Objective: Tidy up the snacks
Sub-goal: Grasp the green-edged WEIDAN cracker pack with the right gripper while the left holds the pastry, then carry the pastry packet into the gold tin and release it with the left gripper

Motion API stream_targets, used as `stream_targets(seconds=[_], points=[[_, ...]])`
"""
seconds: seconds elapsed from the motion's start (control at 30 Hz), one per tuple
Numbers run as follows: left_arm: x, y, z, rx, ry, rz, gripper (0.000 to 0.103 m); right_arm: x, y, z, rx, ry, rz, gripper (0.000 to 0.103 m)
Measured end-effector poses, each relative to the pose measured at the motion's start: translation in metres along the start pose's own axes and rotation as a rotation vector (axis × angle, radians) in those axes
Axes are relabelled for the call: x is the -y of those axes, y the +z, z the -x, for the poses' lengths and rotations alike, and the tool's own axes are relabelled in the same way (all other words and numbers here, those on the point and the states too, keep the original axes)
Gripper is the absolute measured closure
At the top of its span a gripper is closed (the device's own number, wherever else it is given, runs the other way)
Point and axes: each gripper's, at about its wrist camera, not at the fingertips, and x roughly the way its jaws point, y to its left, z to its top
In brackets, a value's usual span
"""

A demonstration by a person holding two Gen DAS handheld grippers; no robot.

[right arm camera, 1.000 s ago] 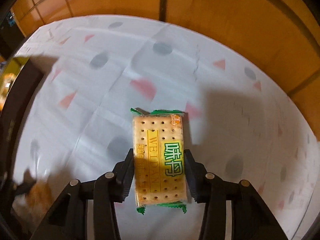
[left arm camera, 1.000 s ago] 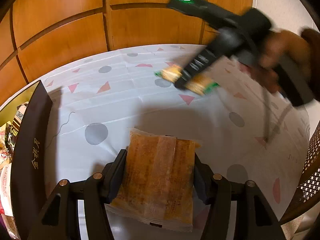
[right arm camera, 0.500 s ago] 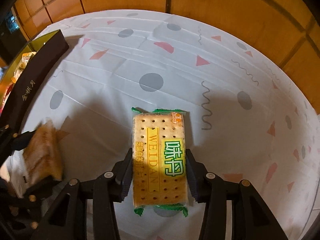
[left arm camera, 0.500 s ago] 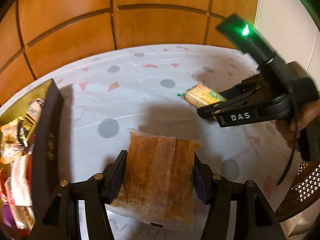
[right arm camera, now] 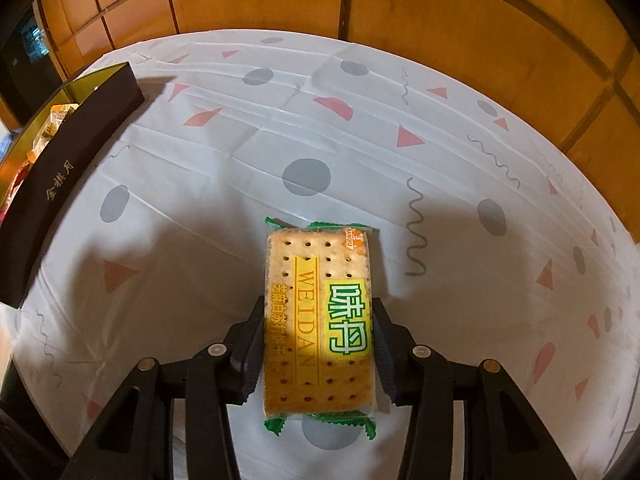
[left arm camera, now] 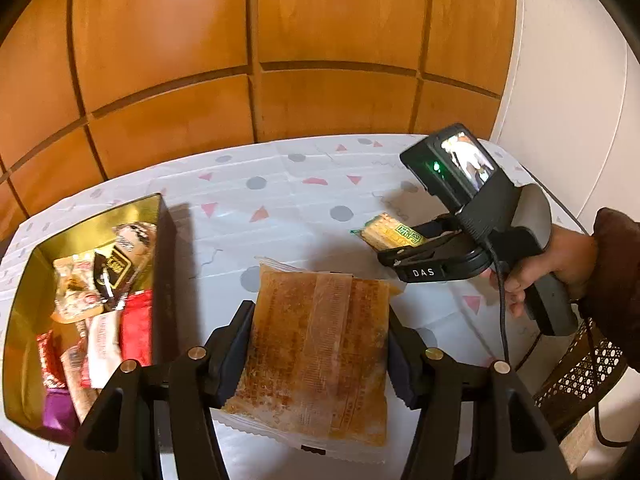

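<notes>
My left gripper (left arm camera: pixel 320 332) is shut on an orange-brown snack packet (left arm camera: pixel 316 356), held flat above the table with both pads pressed on its sides. My right gripper (right arm camera: pixel 318 332) is shut on a yellow and green cracker pack (right arm camera: pixel 318 320), also lifted off the cloth. In the left wrist view the same cracker pack (left arm camera: pixel 390 234) shows in the right gripper (left arm camera: pixel 376 240), held by a person's hand (left arm camera: pixel 560 260). A black box with a gold inside (left arm camera: pixel 164 248) stands at the left, with several wrapped snacks (left arm camera: pixel 96 300) in it. From the right wrist view that box (right arm camera: pixel 68 172) lies at the far left.
The round table wears a white cloth (right arm camera: pixel 320 140) with grey dots and pink triangles. Wooden panelling (left arm camera: pixel 248 60) rises behind it. A woven chair back (left arm camera: pixel 580 376) stands past the table's right edge, and a cable (left arm camera: pixel 504 320) hangs from the right gripper.
My left gripper has risen with the packet, bringing the box's inside into view. The right gripper carried the cracker pack across the table, then nearly stopped.
</notes>
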Motion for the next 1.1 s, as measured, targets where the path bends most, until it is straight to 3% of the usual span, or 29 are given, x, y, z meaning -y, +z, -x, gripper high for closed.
stream_targets(seconds=[0.47, 0.63, 0.87, 1.03, 1.1], points=[[-0.019, -0.002, 0.015, 0.01, 0.03, 0.044, 0.043, 0.002, 0.004, -0.007, 0.003, -0.002, 0.015, 0.055], [-0.043, -0.002, 0.019, 0.009, 0.028, 0.108, 0.043, 0.0, 0.004, -0.008, 0.012, -0.016, 0.039, 0.056], [-0.127, -0.012, 0.05, 0.047, 0.103, 0.306, 0.043, 0.002, 0.005, -0.007, 0.01, -0.009, 0.034, 0.056], [-0.209, -0.043, 0.067, 0.029, 0.217, 0.53, 0.043, 0.001, 0.006, -0.007, 0.009, -0.013, 0.035, 0.056], [-0.225, -0.055, 0.069, 0.017, 0.238, 0.583, 0.043, 0.0, 0.006, -0.008, 0.009, -0.016, 0.038, 0.056]])
